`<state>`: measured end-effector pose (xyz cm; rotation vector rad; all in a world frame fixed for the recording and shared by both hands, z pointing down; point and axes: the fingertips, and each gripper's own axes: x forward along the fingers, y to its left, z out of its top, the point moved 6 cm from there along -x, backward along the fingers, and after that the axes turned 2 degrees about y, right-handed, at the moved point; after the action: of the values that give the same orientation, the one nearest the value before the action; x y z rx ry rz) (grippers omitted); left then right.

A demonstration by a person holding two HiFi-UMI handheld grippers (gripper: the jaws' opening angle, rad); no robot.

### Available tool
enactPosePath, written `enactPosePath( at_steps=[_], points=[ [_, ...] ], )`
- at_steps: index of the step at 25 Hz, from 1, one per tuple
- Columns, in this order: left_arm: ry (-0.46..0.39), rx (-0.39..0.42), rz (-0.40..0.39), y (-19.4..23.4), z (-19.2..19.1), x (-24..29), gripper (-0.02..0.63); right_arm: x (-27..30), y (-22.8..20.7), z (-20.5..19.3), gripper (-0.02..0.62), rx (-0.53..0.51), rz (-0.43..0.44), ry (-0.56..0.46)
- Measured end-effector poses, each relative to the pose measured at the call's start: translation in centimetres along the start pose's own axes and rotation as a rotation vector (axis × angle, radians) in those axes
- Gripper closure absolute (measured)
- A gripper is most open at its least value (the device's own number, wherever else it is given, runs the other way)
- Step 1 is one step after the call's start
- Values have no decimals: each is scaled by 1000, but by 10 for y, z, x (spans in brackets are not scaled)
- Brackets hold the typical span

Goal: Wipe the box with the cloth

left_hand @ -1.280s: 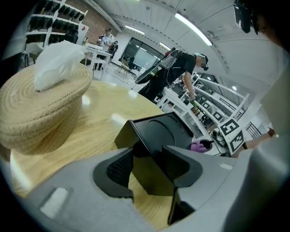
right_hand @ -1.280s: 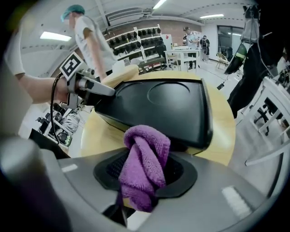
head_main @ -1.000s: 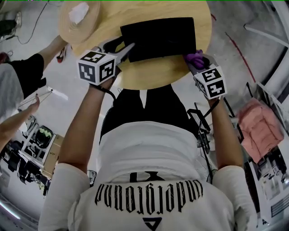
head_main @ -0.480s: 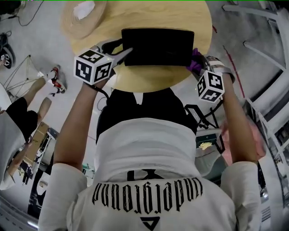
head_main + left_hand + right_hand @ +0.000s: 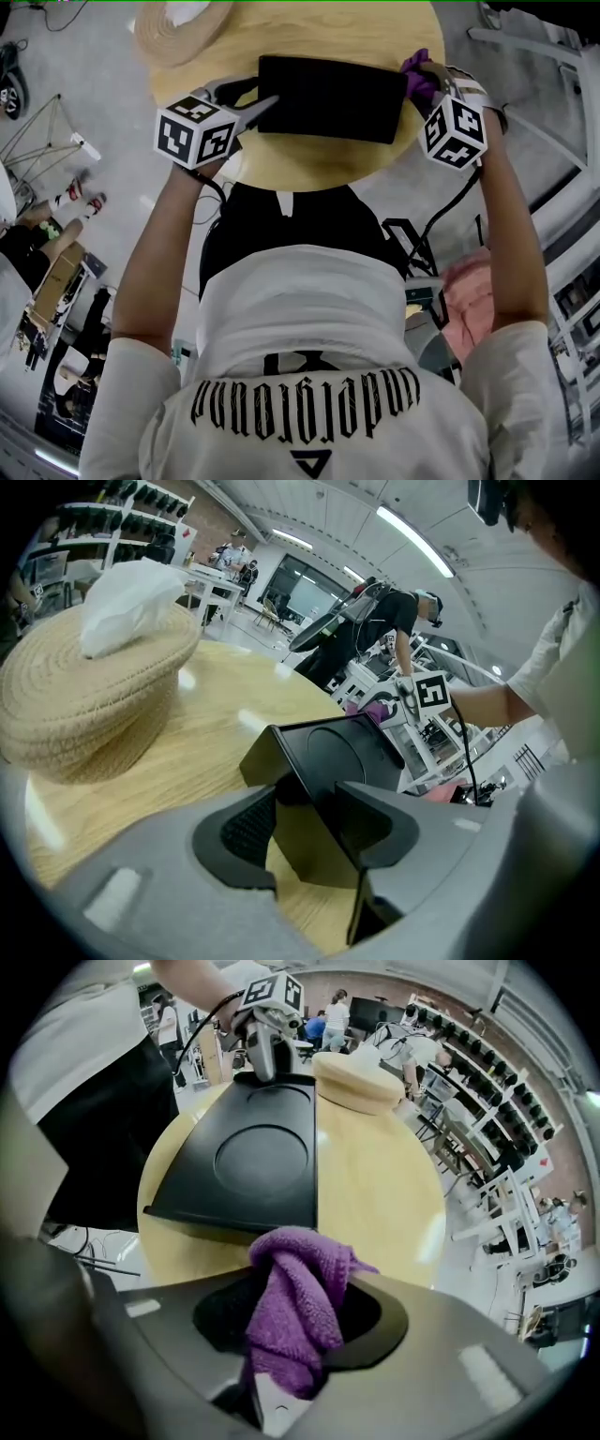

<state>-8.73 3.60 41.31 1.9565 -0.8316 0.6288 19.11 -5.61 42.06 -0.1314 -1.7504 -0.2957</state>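
The flat black rectangular box (image 5: 328, 97), with a shallow round recess in its top, lies on the round light-wood table (image 5: 309, 167), near the edge closest to the person. The left gripper (image 5: 253, 105) has its jaws closed on the box's left corner, with the side wall between them. The right gripper (image 5: 422, 86) is clamped on a bunched purple terry cloth (image 5: 298, 1288) at the box's right end; whether the cloth touches the box, I cannot tell. The box looks stiff, light and smooth, so it would probably slide under rubbing; a hold on its wall at one corner seems suitable. The cloth is soft and is best pinched at its bunched middle, leaving a fold free.
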Motion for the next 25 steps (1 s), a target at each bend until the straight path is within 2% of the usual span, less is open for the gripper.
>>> enactPosePath(
  at_steps=[3, 10, 13, 18, 22, 25],
  points=[
    [-1, 3, 9, 0, 0, 2, 393, -3, 22, -1, 439, 43, 27, -29],
    [-3, -2, 10, 6, 0, 13, 396, -5, 104, -1, 439, 95, 145, -65],
    [-11, 1, 15, -1, 0, 4, 399, -16, 118, 4, 439, 95, 159, -71],
    [-12, -3, 15, -4, -4, 14, 400, -2, 104, -7, 439, 46, 156, -51],
    [-8, -4, 8, 0, -1, 11, 400, 2, 61, -7, 438, 8, 117, -34],
    [-17, -13, 8, 0, 1, 3, 400, -2, 23, -4, 439, -66, 85, -10]
  ],
)
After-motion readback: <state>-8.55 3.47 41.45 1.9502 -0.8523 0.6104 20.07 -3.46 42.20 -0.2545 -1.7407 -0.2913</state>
